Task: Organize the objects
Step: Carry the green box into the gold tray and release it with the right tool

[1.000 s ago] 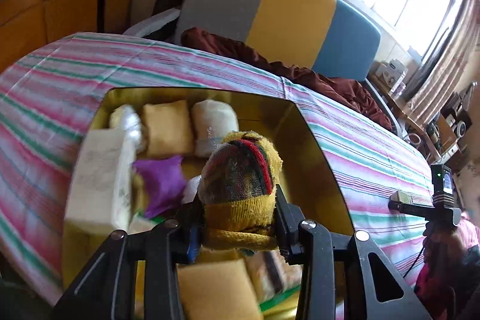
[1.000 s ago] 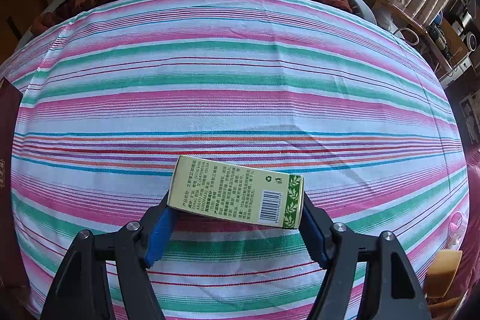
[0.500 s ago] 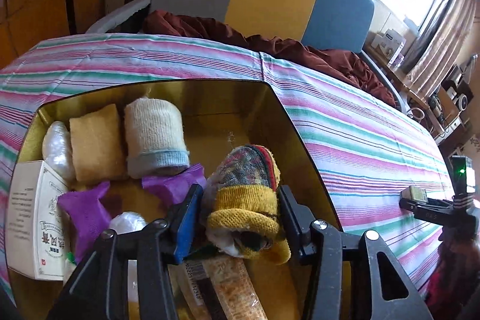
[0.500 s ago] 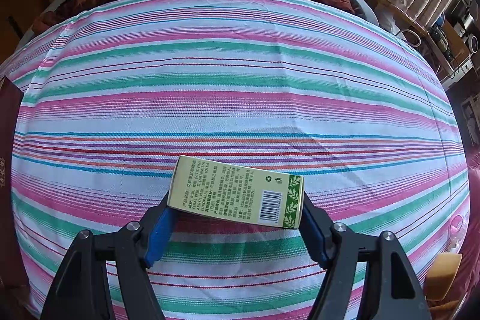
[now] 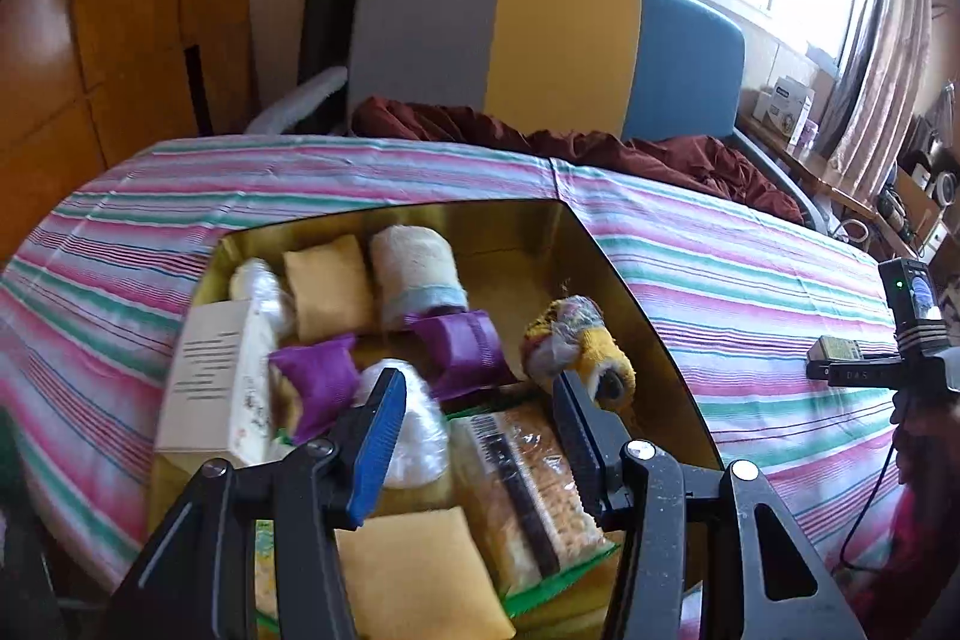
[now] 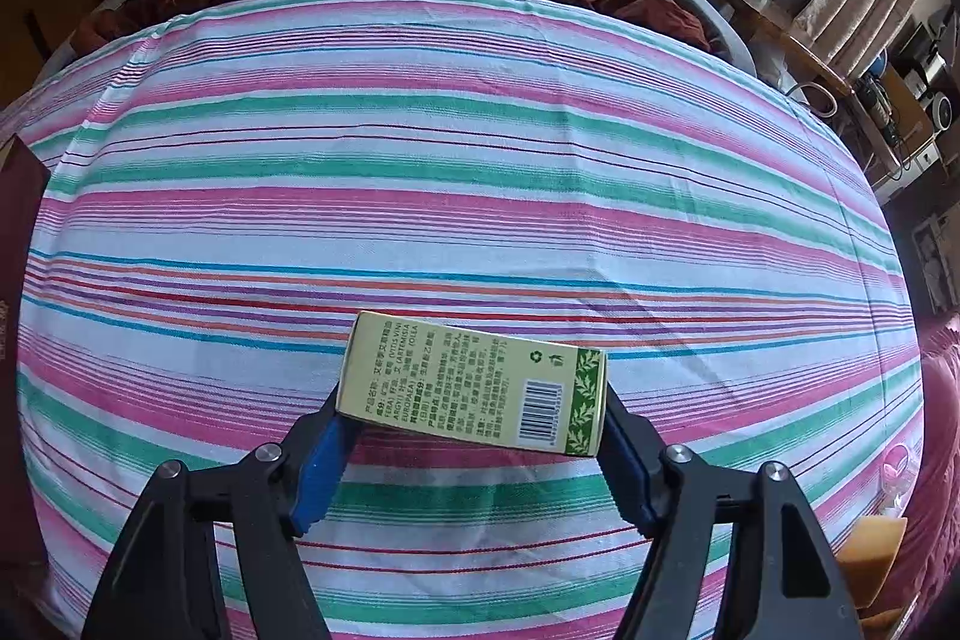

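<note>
Left gripper (image 5: 477, 403) gaped wide over the gold box (image 5: 636, 304), holding nothing, rolled sock (image 5: 576, 340) lying inside at its 1 o'clock beside a purple pouch (image 5: 465, 349), right gripper (image 6: 471, 421) clamped on a green carton (image 6: 474, 382) above the striped cloth (image 6: 456, 148)

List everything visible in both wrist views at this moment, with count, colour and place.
gold box: 1, gold, on the striped bed
rolled sock: 1, yellow multicolour, inside box, right side
cream roll: 1, cream, box rear
purple pouches: 2, purple, box middle
cracker pack: 1, tan, box front
white carton: 1, white, box left
green carton: 1, green, above bedsheet
striped bedsheet: 1, pink-green
left tongs: open, over box
right tongs: shut on green carton
</note>
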`<state>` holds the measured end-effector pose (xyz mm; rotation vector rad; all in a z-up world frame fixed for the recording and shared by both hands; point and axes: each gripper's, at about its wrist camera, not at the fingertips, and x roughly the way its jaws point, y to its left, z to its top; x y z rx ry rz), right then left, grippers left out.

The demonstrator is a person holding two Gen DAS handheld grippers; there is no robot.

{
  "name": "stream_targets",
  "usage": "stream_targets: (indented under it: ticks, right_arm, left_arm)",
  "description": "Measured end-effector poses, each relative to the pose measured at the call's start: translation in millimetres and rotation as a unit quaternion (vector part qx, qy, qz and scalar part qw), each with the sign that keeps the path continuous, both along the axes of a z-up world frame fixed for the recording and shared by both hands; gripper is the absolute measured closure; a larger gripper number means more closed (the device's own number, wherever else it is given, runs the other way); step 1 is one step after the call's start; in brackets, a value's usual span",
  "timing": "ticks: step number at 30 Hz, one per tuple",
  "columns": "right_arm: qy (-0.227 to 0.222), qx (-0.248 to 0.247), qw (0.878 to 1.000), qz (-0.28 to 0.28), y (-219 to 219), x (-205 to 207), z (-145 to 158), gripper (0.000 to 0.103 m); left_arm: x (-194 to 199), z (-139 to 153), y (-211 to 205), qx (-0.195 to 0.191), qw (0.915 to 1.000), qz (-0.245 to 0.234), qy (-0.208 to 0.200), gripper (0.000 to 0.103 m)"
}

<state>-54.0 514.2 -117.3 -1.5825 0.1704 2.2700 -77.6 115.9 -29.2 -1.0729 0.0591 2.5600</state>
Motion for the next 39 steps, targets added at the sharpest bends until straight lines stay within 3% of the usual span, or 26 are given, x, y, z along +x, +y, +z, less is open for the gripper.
stream_targets:
  ticks: [7,14,19,27,31,34,39]
  right_arm:
    - [0.068,-0.039,0.995,0.063,-59,-2,43,0.029]
    - [0.129,-0.073,0.968,0.201,-174,-13,84,0.029]
    - [0.124,-0.088,0.949,0.275,-239,-22,85,0.029]
    - [0.073,-0.09,0.93,0.349,-303,-43,57,0.028]
    - [0.053,-0.091,0.932,0.347,-312,-54,42,0.027]
    - [0.06,-0.104,0.931,0.344,-313,-53,45,0.02]
    - [0.072,-0.101,0.934,0.336,-312,-46,55,0.02]
  left_arm:
    - [12,9,-25,-0.001,0.9997,0.019,0.012,0.049]
    - [20,8,-45,-0.001,0.9993,0.035,0.013,0.044]
    - [21,5,-64,0.001,0.9983,0.058,0.009,0.04]
    - [17,-2,-100,0.007,0.995,0.1,-0.002,0.024]
    - [17,-5,-110,0.009,0.9942,0.107,-0.007,0.012]
    - [21,-5,-114,0.008,0.9936,0.113,-0.001,0.0]
    - [23,-3,-115,0.008,0.992,0.126,-0.004,0.0]
